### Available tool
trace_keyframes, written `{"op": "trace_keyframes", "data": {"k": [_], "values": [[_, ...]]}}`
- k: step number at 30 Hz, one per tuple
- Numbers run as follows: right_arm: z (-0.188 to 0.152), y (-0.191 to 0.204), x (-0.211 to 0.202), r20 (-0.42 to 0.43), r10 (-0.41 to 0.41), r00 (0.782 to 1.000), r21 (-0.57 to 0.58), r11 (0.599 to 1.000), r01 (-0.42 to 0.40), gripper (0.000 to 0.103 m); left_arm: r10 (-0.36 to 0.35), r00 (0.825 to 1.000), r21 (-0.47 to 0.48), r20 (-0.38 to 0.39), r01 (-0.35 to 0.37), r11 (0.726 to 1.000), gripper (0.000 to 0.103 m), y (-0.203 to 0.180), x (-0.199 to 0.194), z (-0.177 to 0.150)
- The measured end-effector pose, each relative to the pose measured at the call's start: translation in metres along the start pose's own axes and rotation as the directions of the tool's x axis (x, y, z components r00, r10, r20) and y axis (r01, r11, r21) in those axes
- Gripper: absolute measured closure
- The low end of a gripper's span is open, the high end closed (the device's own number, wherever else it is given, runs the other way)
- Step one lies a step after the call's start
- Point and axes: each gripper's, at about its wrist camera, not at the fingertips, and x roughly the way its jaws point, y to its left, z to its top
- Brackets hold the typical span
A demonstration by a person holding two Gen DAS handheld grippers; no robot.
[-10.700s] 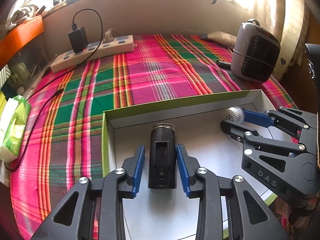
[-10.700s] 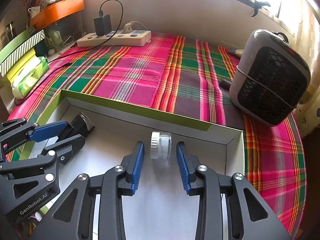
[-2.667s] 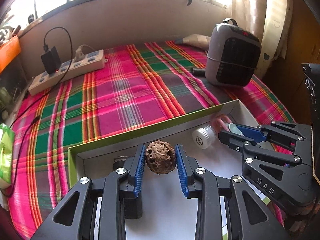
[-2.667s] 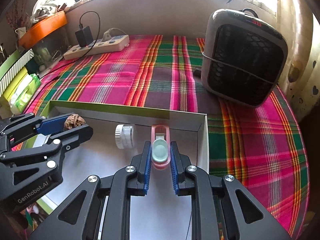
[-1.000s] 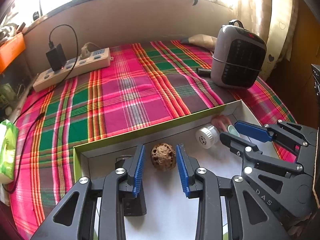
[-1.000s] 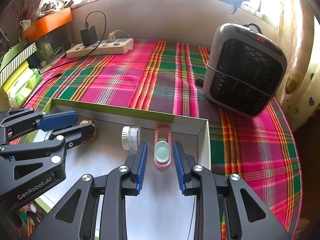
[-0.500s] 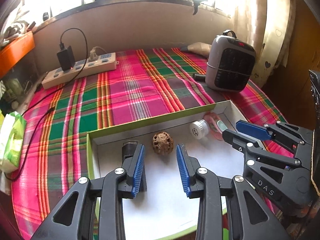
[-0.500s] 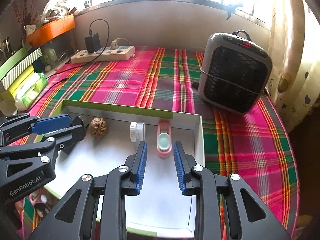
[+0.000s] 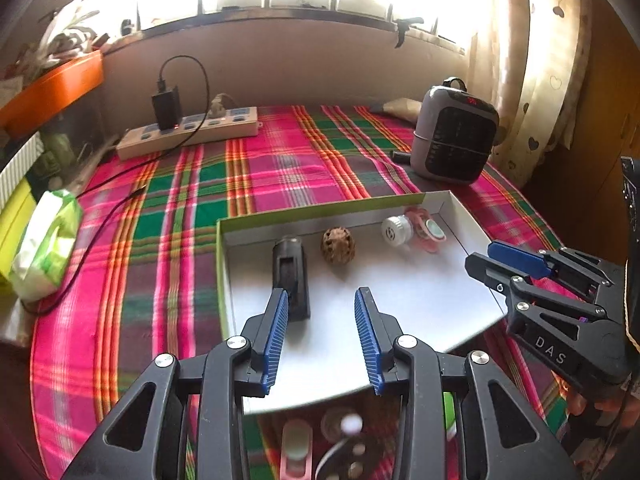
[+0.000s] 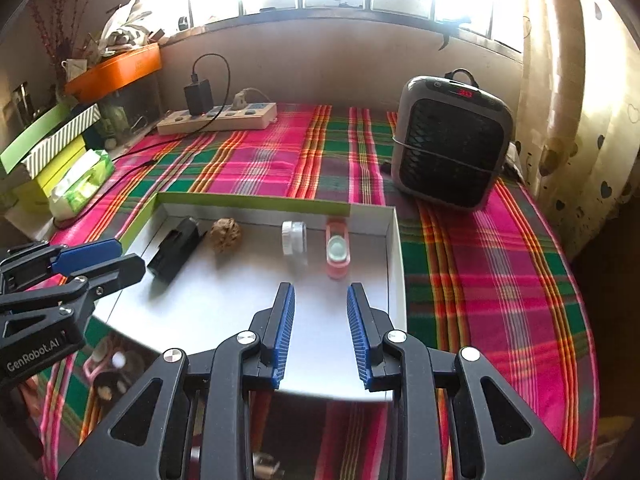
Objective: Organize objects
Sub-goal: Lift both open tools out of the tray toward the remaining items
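A shallow white box with a green rim (image 9: 320,210) (image 10: 256,201) lies on the plaid cloth. Along its far wall lie a black block (image 9: 290,276) (image 10: 176,250), a brown walnut (image 9: 338,245) (image 10: 226,235), a small clear jar with a white cap (image 9: 396,230) (image 10: 293,237) and a pink case (image 9: 426,232) (image 10: 338,251). My left gripper (image 9: 322,334) (image 10: 98,260) is open and empty, above the box's near part. My right gripper (image 10: 320,332) (image 9: 506,260) is open and empty, back from the pink case.
A grey heater (image 9: 454,140) (image 10: 450,148) stands at the far right. A power strip with a charger (image 9: 188,130) (image 10: 218,116) lies at the back. A green tissue pack (image 9: 44,240) (image 10: 80,188) lies at the left. Small items (image 9: 320,448) lie blurred below the box's near edge.
Both grippers have let go and drawn back and up from the box. The walnut and the pink case now lie free in it. More of the room shows.
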Motion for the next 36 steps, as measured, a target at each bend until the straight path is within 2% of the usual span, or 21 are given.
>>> {"op": "trace_keyframes", "data": {"k": [4,7,14,21,28,36], "values": [[-0.013,0.003,-0.014,0.017,0.005,1.0,0.004,1.0,-0.005,0.074,-0.003,1.0,-0.028,0.015,0.004,1.0,0.07,0.006,-0.015,-0.013],[-0.022,0.003,-0.021,0.019,0.011,1.0,0.014,1.0,-0.011,0.067,-0.002,1.0,-0.047,0.022,0.003,0.999,0.07,0.012,-0.025,-0.027],[-0.042,0.008,-0.037,0.035,0.043,0.998,0.022,0.999,-0.044,0.067,0.008,1.0,-0.058,0.027,-0.006,0.998,0.069,0.021,-0.043,-0.053],[-0.068,0.011,-0.045,0.027,0.095,0.995,0.011,0.995,-0.095,0.067,-0.029,1.0,-0.066,0.005,0.029,0.997,0.069,0.024,-0.046,-0.077],[-0.076,0.021,-0.039,0.006,0.159,0.987,-0.012,0.987,-0.159,0.062,-0.063,0.998,-0.048,-0.003,0.063,0.997,0.068,0.021,-0.05,-0.089],[-0.081,0.039,-0.031,-0.037,0.159,0.987,-0.089,0.983,-0.162,0.059,-0.099,0.995,-0.028,-0.013,0.098,0.995,0.067,0.019,-0.044,-0.088]]}}
